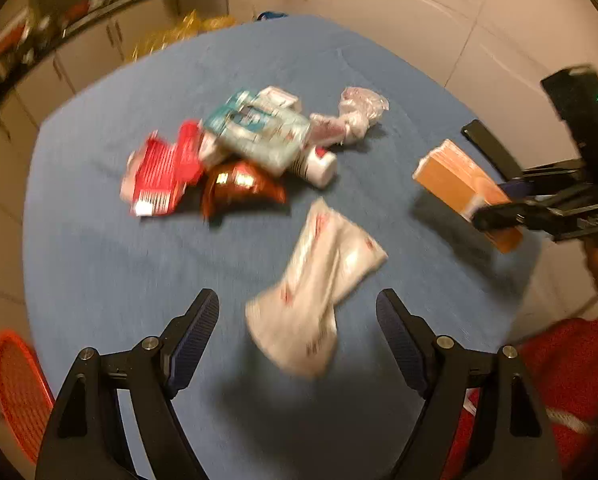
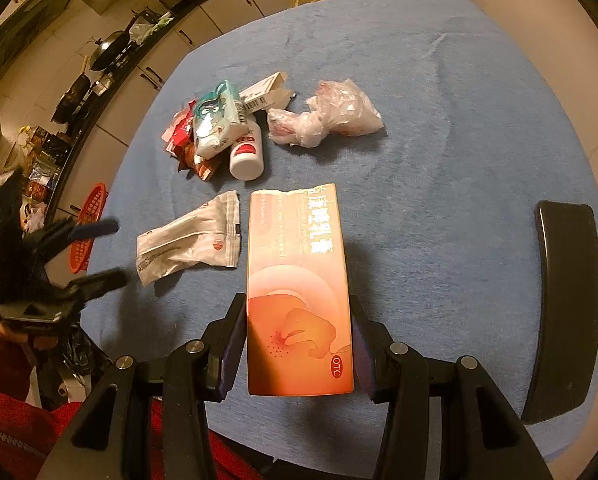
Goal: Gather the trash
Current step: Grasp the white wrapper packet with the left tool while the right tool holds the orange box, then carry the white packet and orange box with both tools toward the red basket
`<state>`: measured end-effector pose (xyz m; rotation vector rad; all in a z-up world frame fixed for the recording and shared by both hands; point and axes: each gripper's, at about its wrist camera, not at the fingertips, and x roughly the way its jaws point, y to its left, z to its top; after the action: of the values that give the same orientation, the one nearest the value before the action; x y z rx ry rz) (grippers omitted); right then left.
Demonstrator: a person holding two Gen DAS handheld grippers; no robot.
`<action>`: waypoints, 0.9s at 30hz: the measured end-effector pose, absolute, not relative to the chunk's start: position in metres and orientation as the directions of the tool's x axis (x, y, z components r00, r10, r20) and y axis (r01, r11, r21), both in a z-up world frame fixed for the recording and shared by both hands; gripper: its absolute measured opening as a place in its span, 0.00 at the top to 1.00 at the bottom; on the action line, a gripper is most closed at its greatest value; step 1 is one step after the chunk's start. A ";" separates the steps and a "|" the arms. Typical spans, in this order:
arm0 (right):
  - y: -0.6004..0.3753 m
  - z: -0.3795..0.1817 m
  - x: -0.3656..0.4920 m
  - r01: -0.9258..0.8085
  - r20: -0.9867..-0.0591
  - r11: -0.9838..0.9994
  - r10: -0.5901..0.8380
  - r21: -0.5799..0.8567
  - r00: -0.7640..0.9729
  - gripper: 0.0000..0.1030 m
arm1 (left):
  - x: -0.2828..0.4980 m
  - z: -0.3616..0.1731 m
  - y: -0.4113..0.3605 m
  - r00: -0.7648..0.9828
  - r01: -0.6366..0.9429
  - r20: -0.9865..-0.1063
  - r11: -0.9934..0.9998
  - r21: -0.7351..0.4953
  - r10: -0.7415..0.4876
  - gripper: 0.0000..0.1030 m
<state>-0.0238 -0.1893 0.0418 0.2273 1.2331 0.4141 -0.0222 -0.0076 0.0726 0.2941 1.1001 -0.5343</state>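
My right gripper (image 2: 299,312) is shut on an orange medicine box (image 2: 299,280) and holds it over the blue table; the box also shows in the left wrist view (image 1: 459,184). My left gripper (image 1: 298,308) is open and empty, just short of a crumpled white wrapper (image 1: 319,292), which also shows in the right wrist view (image 2: 191,240). Farther back lies a trash pile: a teal tissue pack (image 1: 259,132), a red packet (image 1: 163,172), a brown foil wrapper (image 1: 243,188), a white bottle (image 2: 247,156) and a knotted plastic bag (image 2: 327,116).
The table has a blue cloth (image 2: 439,160). A red plastic basket (image 1: 19,392) sits low off the table's left edge. A black chair back (image 2: 563,304) stands at the table's right. Kitchen counters with pans (image 2: 99,60) line the far wall.
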 end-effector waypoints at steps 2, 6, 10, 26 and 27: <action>-0.186 0.043 -0.023 -0.187 -0.864 0.904 0.425 0.385 0.270 0.50 | -0.015 0.063 -0.019 0.347 0.576 -0.908 0.817 0.007 -0.236 0.23; -0.184 0.044 -0.025 -0.192 -0.867 0.905 0.420 0.379 0.268 0.50 | -0.009 0.038 -0.038 0.301 0.637 -0.935 0.770 0.049 -0.190 0.24; -0.186 0.043 -0.029 -0.185 -0.871 0.908 0.414 0.376 0.266 0.50 | -0.002 0.022 -0.041 0.279 0.614 -0.945 0.788 0.039 -0.171 0.42; -0.144 0.052 -0.024 -0.276 -0.866 0.898 0.417 0.344 0.277 0.50 | -0.028 0.068 0.038 0.451 0.279 -0.860 0.953 -0.116 -0.237 0.62; -0.138 0.053 -0.023 -0.288 -0.864 0.895 0.419 0.341 0.279 0.50 | -0.032 0.072 0.044 0.464 0.262 -0.855 0.958 -0.118 -0.232 0.62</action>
<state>-0.0234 -0.1377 0.0530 0.1260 1.1982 0.4761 -0.0317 0.0440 0.0722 0.0313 1.0448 -0.3032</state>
